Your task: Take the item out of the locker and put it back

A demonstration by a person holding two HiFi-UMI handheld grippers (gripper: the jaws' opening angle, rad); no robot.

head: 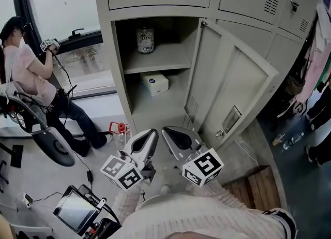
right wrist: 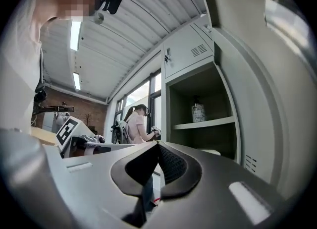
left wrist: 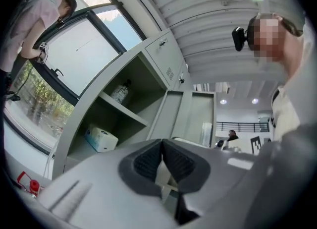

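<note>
Locker point(head: 110, 77) door point(head: 227, 90) open for access, jar point(head: 145, 39) on upper shelf, white box point(head: 154, 83) below (which is the item: unclear), left gripper point(head: 150, 137) and right gripper point(head: 169, 133) both clenched empty, held low outside, likely pre-reach.

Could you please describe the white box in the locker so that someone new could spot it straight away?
Find the grey locker whose door stands open. One shelf divides it, and the white box lies below that shelf, on the compartment floor. Unlike the labelled jar standing on the shelf above, it is low, rectangular and white, with a small dark mark.
</note>
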